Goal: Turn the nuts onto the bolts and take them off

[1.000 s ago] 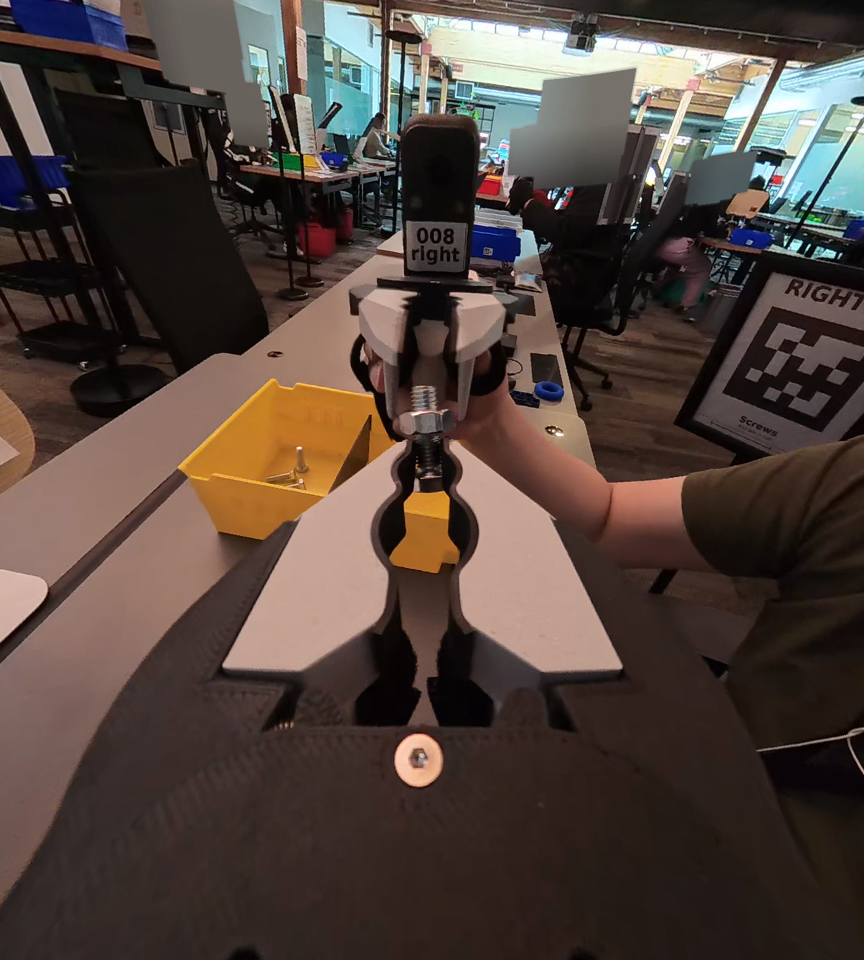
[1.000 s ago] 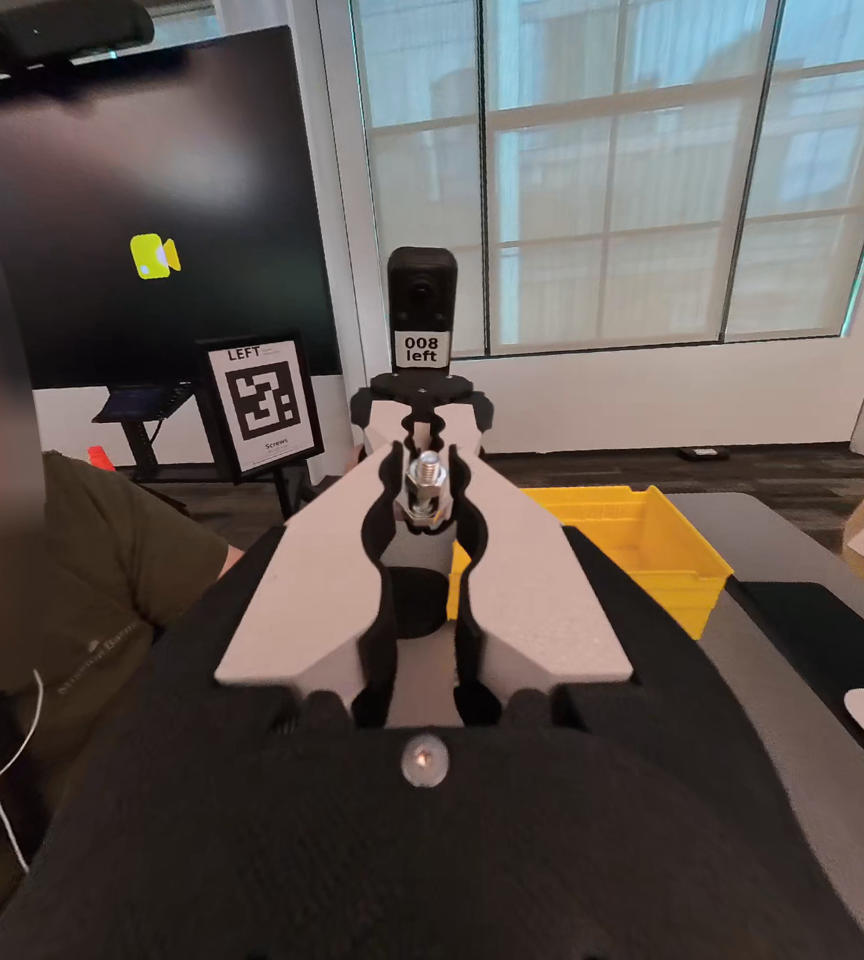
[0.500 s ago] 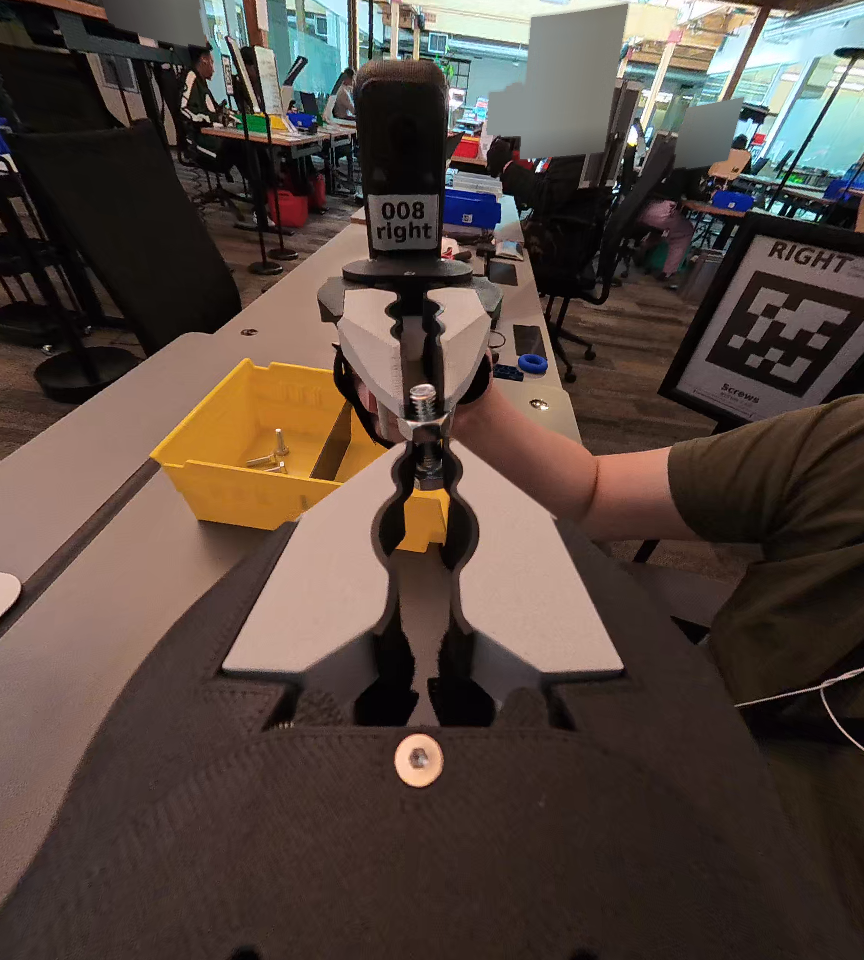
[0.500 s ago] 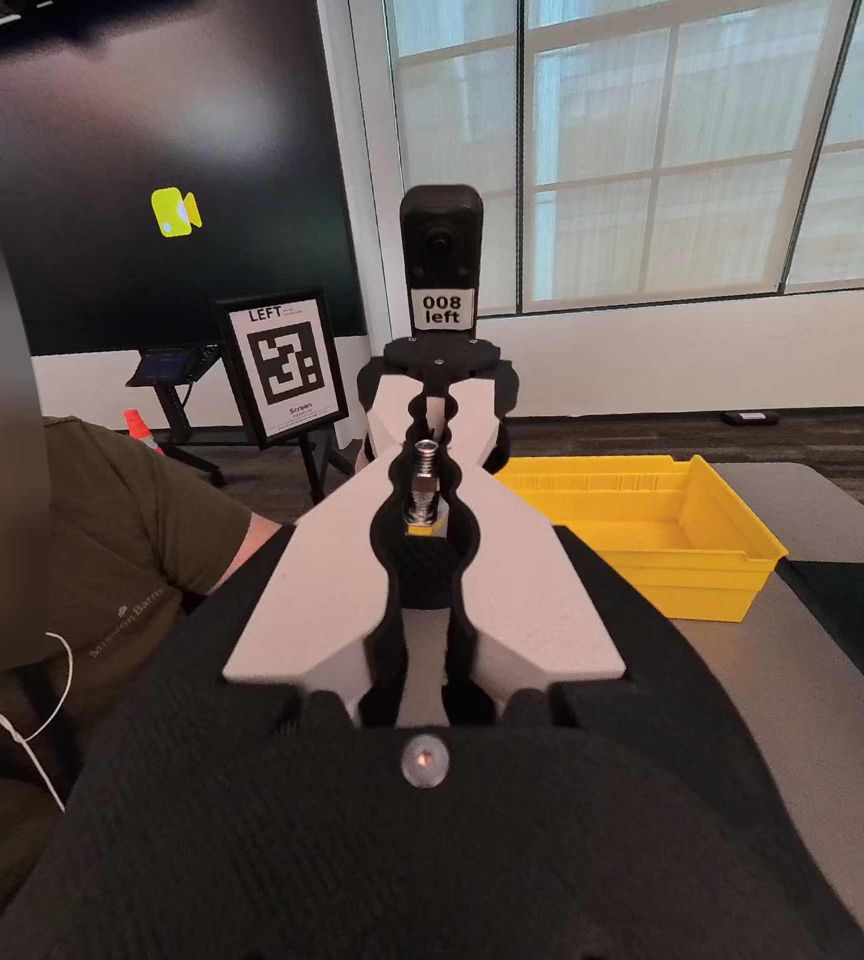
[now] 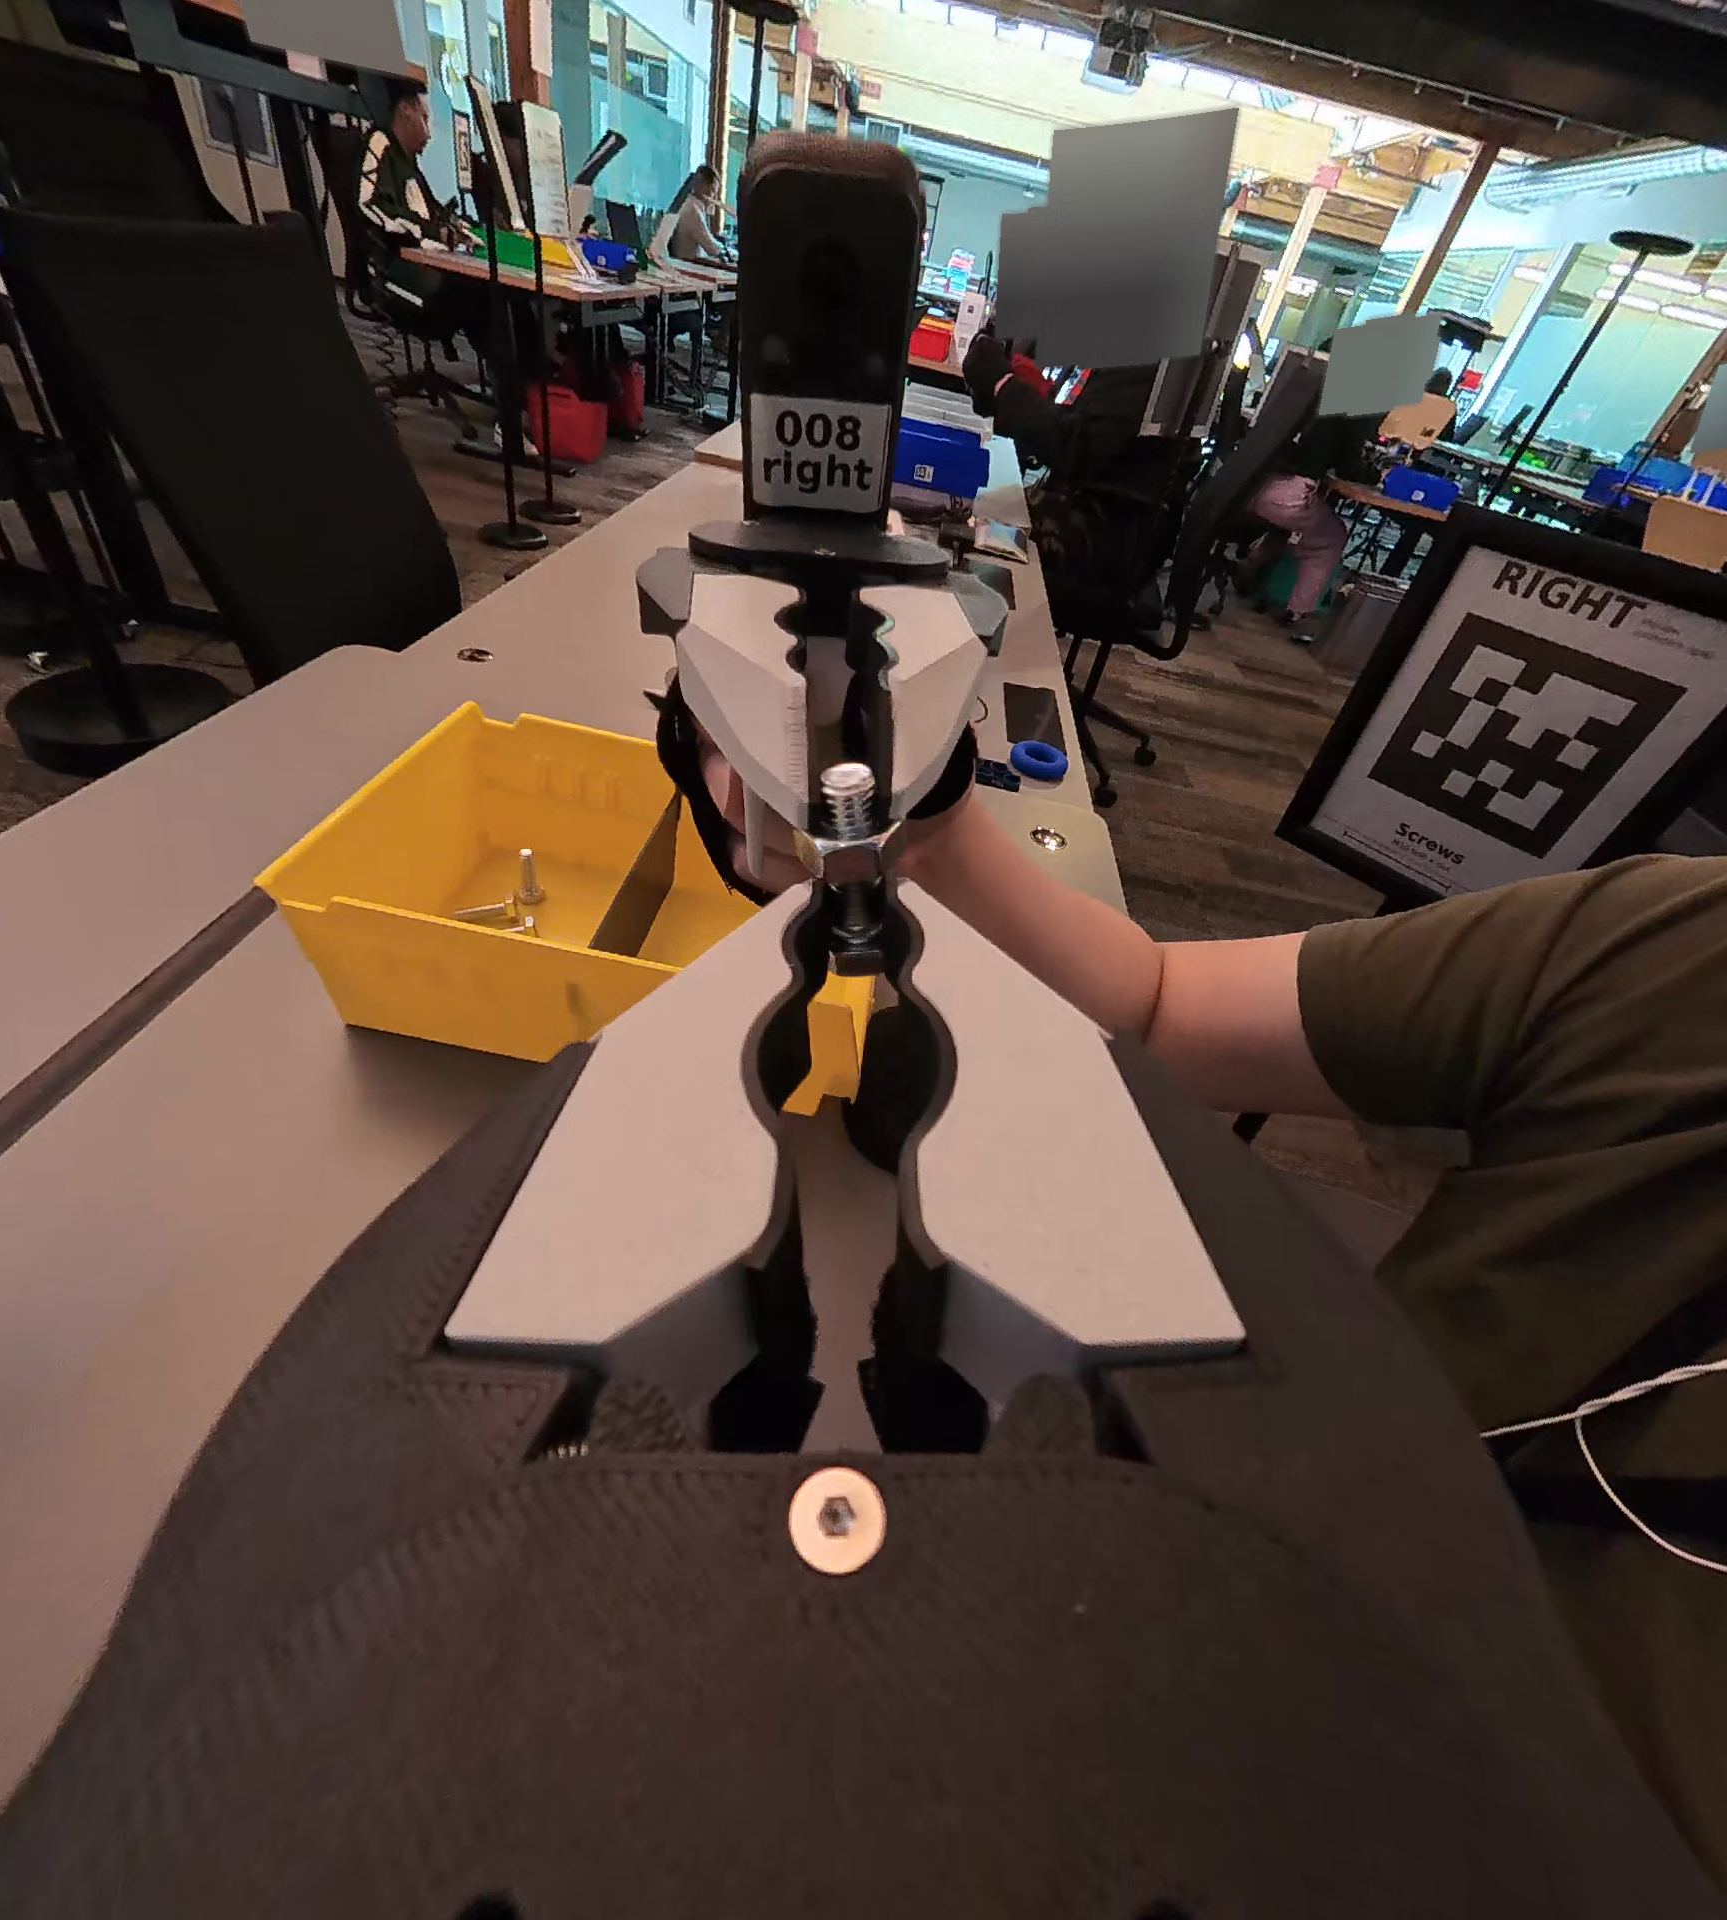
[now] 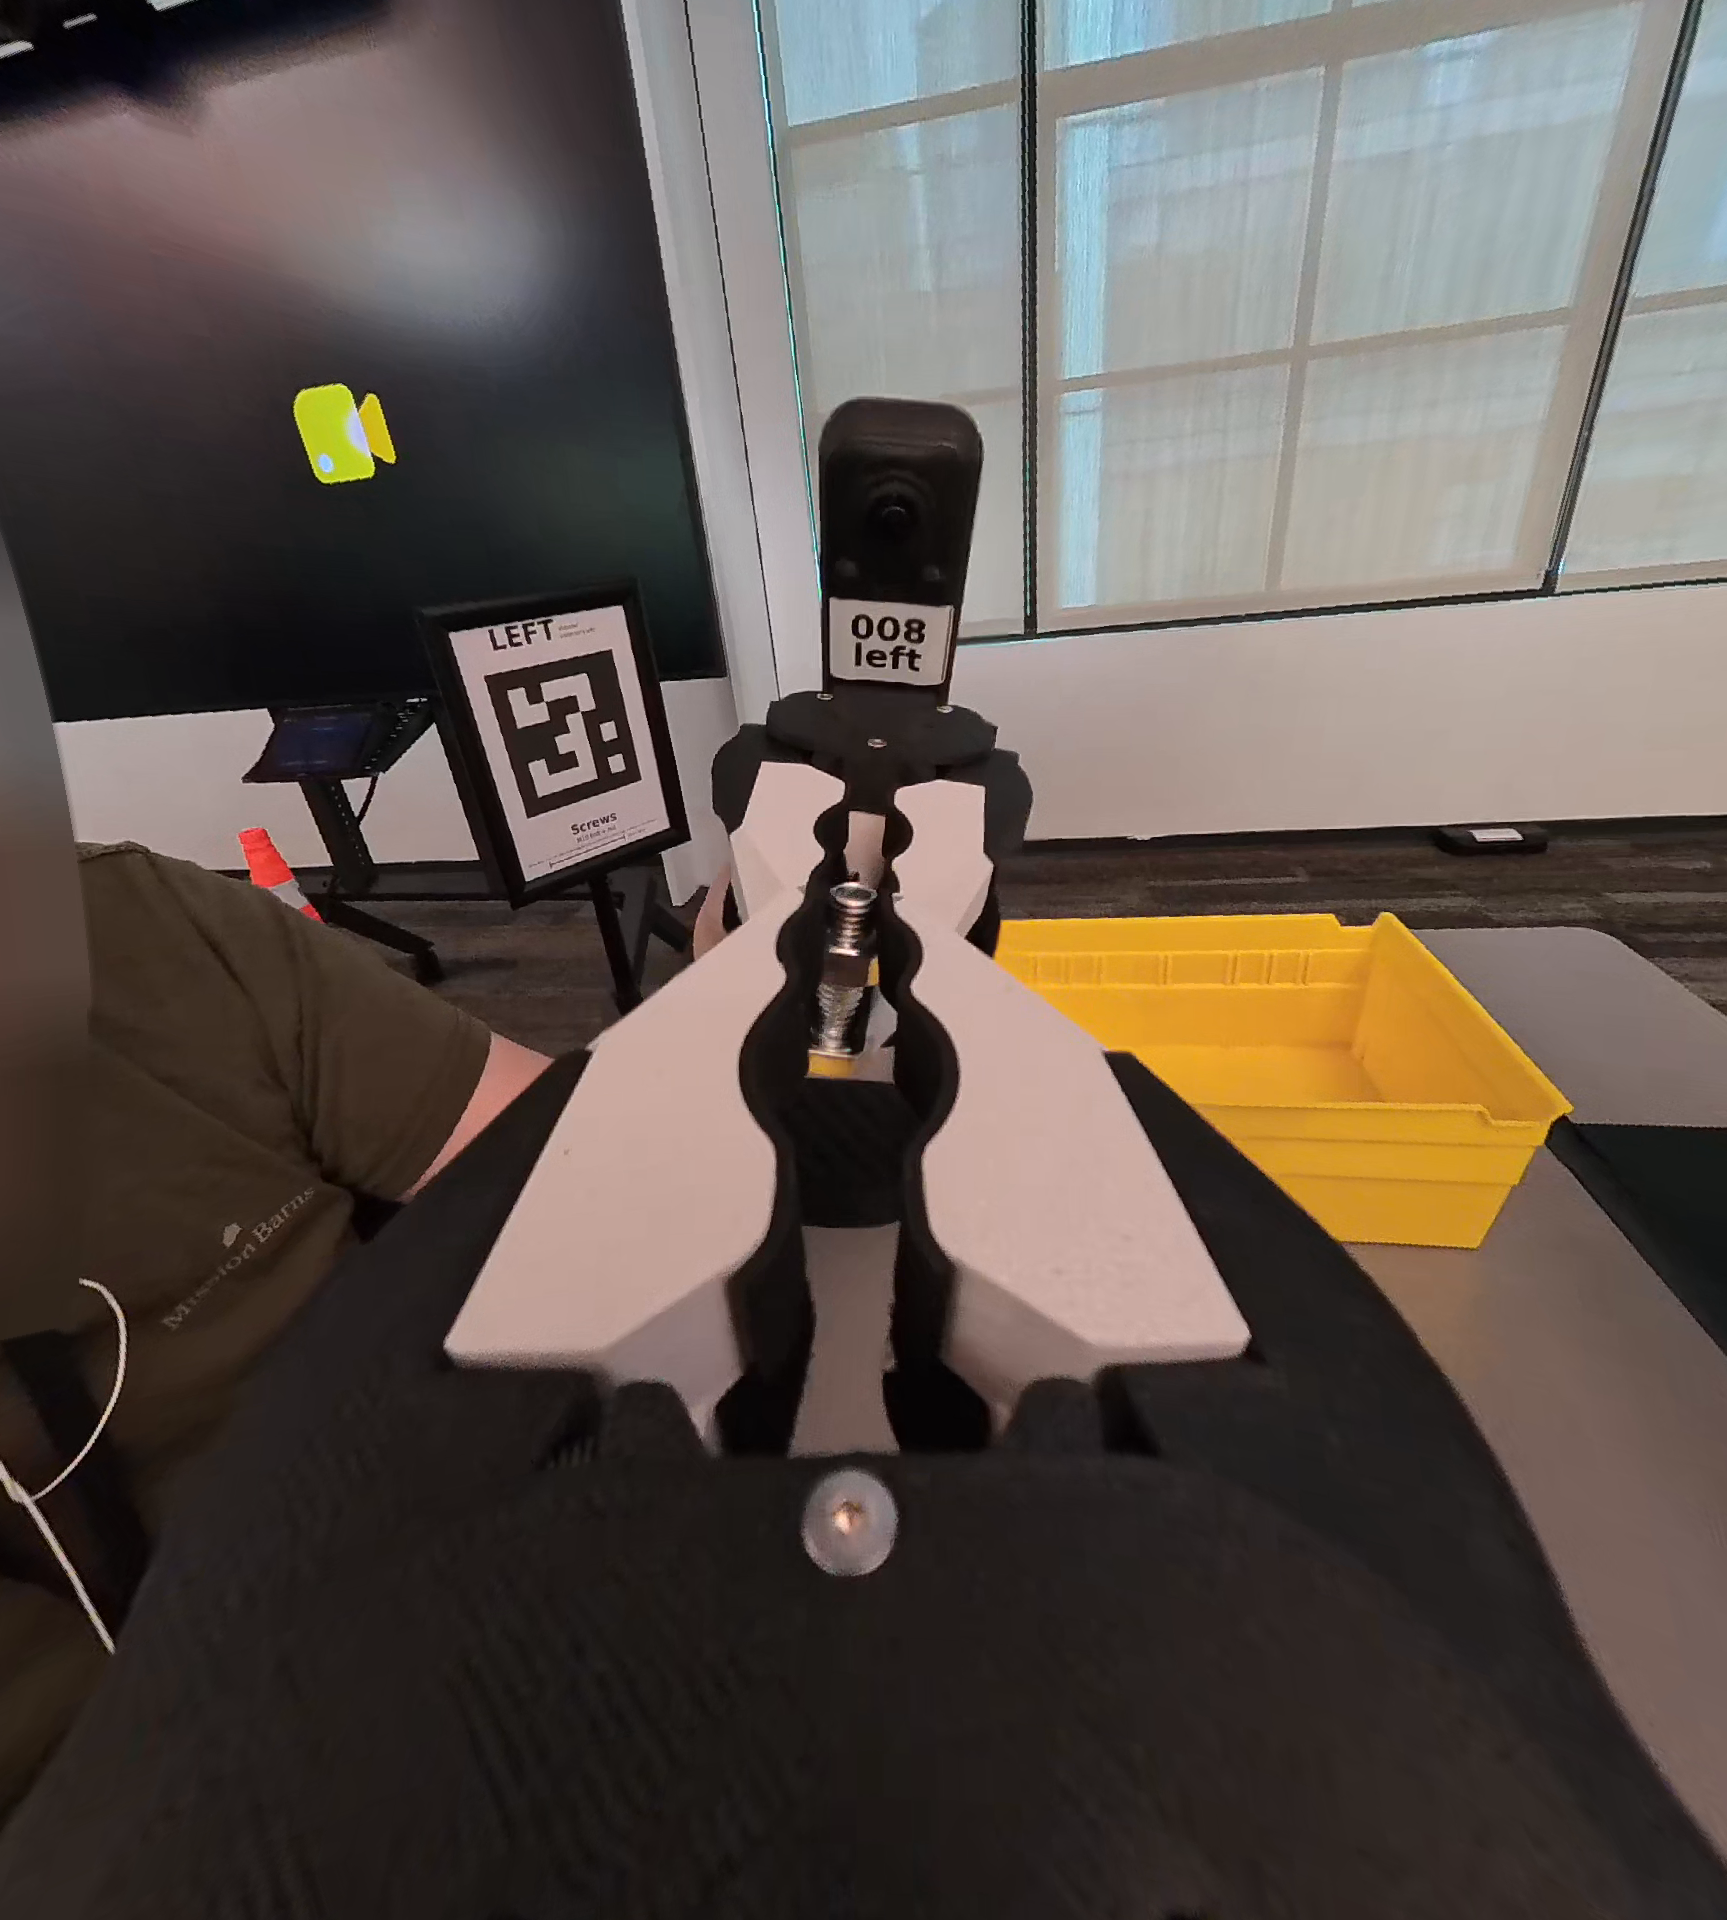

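A silver bolt (image 5: 846, 802) with a hex nut (image 5: 843, 854) on its thread is held in the air between my two grippers, which face each other tip to tip. My left gripper (image 5: 851, 920) is shut on the bolt's head end. My right gripper (image 5: 843, 847) is shut on the nut, and the bare thread end reaches in between its fingers. In the right wrist view the nut (image 6: 848, 971) sits between my right gripper's (image 6: 848, 935) fingertips, with the bolt (image 6: 835, 1023) running through it toward my left gripper (image 6: 864, 883).
A yellow bin (image 5: 443, 971) with a black divider stands on the grey table (image 5: 163, 1091), just behind and below the grippers, and also shows in the right wrist view (image 6: 1358, 1153). Loose bolts (image 5: 511, 906) lie in it. The person's forearm (image 5: 1046, 956) reaches in from the right. Marker signs (image 5: 1524, 727) (image 6: 568, 738) stand off the table. My left and right fingertips are right by each other.
More bare thread shows past the nut than one second ago, so the nut sits nearer the bolt's head. Both grippers stayed shut and shifted slightly.
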The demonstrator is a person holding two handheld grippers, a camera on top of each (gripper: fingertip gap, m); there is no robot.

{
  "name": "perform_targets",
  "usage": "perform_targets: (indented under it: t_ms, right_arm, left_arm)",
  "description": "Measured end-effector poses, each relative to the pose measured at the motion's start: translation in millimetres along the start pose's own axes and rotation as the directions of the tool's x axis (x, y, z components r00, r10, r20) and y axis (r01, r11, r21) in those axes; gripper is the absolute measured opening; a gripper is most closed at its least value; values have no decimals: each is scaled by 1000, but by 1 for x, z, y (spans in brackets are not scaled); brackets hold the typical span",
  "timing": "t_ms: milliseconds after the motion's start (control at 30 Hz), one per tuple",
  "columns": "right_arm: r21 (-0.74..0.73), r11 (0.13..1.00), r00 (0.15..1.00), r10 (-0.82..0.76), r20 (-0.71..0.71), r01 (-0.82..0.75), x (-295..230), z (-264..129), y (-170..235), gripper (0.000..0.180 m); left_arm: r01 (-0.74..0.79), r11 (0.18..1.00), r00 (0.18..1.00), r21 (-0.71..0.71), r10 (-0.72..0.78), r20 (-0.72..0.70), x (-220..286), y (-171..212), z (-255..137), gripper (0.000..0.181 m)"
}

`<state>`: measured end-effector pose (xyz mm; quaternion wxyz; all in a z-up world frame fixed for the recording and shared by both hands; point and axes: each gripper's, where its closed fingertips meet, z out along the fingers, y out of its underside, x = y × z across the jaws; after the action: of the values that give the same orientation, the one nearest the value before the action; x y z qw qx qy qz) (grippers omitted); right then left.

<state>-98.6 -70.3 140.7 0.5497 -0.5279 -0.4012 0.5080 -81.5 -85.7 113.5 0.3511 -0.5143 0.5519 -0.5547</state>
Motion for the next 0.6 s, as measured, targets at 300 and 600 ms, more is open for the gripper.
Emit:
perform_targets:
  t_ms: [300,600]
  right_arm:
    - [37,996,996,-81,-47,83,-3,4,-7,44]
    - [196,969,982,124,140,-150,-1,-14,-23,38]
  left_arm:
    - [-97,994,994,45,95,47,6,-13,-6,8]
    - [-66,992,991,106,77,-106,31,-22,-11,8]
